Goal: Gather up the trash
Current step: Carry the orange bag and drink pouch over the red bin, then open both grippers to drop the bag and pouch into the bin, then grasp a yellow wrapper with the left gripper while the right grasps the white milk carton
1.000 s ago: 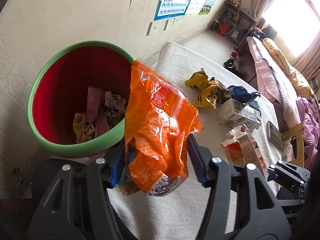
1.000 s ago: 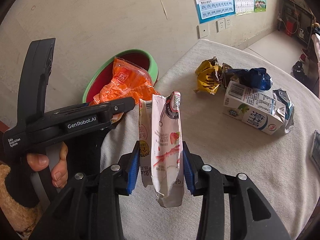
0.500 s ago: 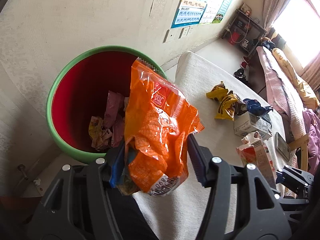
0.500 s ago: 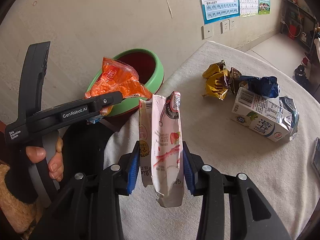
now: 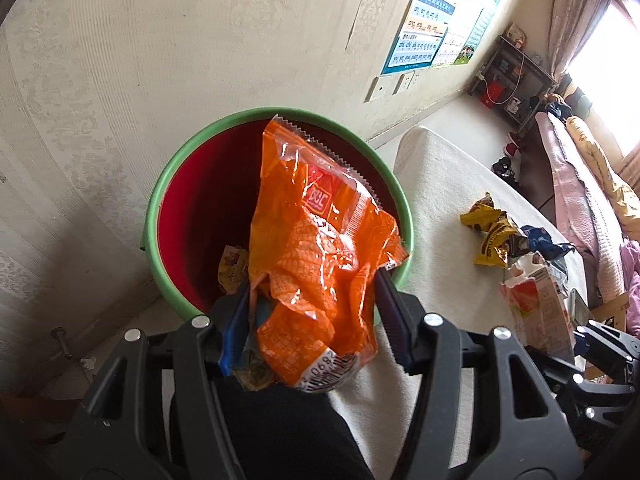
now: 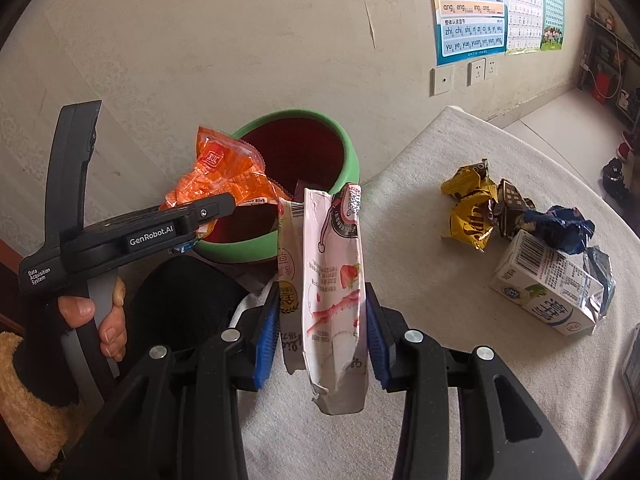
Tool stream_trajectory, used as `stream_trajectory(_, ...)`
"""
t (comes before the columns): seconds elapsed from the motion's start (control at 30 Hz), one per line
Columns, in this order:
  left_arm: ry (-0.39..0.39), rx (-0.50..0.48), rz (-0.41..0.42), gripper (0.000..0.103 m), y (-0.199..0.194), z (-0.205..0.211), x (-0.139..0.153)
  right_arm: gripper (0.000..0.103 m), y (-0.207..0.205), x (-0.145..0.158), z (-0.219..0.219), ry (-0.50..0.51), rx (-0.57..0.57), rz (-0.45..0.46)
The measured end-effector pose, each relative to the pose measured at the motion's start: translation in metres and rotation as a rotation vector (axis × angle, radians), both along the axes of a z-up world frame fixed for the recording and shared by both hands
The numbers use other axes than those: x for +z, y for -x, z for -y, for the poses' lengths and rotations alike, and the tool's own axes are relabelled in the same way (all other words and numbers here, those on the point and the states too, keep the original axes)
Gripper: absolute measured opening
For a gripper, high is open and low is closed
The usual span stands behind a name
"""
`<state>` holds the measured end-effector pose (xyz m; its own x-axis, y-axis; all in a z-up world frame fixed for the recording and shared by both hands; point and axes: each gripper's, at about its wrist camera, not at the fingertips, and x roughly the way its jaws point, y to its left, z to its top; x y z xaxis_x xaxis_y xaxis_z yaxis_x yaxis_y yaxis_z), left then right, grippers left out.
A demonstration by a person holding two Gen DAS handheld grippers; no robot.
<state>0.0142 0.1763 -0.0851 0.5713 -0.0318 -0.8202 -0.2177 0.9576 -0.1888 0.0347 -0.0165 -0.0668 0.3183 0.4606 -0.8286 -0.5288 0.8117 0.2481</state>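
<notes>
My left gripper (image 5: 312, 312) is shut on a crumpled orange snack bag (image 5: 320, 248) and holds it over the near rim of a green bin with a red inside (image 5: 192, 208). Paper trash lies in the bin. The right wrist view shows the same bag (image 6: 224, 176) at the bin's (image 6: 348, 160) left rim. My right gripper (image 6: 322, 332) is shut on a flattened pink strawberry milk carton (image 6: 332, 288), held upright above the table near the bin.
On the white-clothed table (image 6: 440, 280) lie yellow wrappers (image 6: 468, 208), a blue wrapper (image 6: 564, 224) and a white milk carton (image 6: 548, 284). A wall with posters and sockets stands behind the bin. A bed (image 5: 580, 184) is at far right.
My left gripper has carried the orange bag left and forward, from the table edge to above the bin. The right gripper with the pink carton has drifted slightly toward the bin.
</notes>
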Motion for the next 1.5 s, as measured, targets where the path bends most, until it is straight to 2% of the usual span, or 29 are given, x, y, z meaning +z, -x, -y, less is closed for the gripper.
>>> stream_trajectory(0.6,-0.008,0.045,0.013,0.055,-0.013,-0.037,0.004,0.038,-0.044,0.012,-0.08,0.004,0.091,0.03)
stream_trajectory(0.77,0.017,0.069,0.005,0.057,-0.015,-0.041,-0.001,0.04,-0.05,0.014,-0.095,0.002,0.104,0.03)
stream_trajectory(0.83,0.021,0.085,0.001,0.059,-0.014,-0.041,-0.003,0.045,-0.049,0.016,-0.1,-0.008,0.11,0.026)
stream_trajectory(0.87,0.025,0.093,-0.001,0.06,-0.014,-0.041,-0.005,0.055,-0.049,0.017,-0.1,-0.011,0.108,0.029)
stream_trajectory(0.9,0.03,0.095,-0.003,0.063,-0.013,-0.042,-0.005,0.061,-0.047,0.017,-0.098,-0.016,0.104,0.036)
stream_trajectory(1.07,0.024,0.101,-0.015,0.07,-0.008,-0.044,-0.009,0.063,-0.044,0.017,-0.059,0.012,0.048,0.057)
stream_trajectory(1.23,0.031,0.094,-0.035,0.072,-0.007,-0.04,-0.013,0.064,-0.046,0.018,0.019,0.16,-0.08,0.112)
stream_trajectory(1.33,0.032,0.082,-0.035,0.072,-0.009,-0.033,-0.011,0.07,-0.053,0.019,0.066,0.271,-0.123,0.129)
stream_trajectory(1.5,0.019,0.05,-0.046,0.072,-0.012,-0.016,-0.013,0.076,-0.073,-0.001,0.105,0.419,-0.082,0.066)
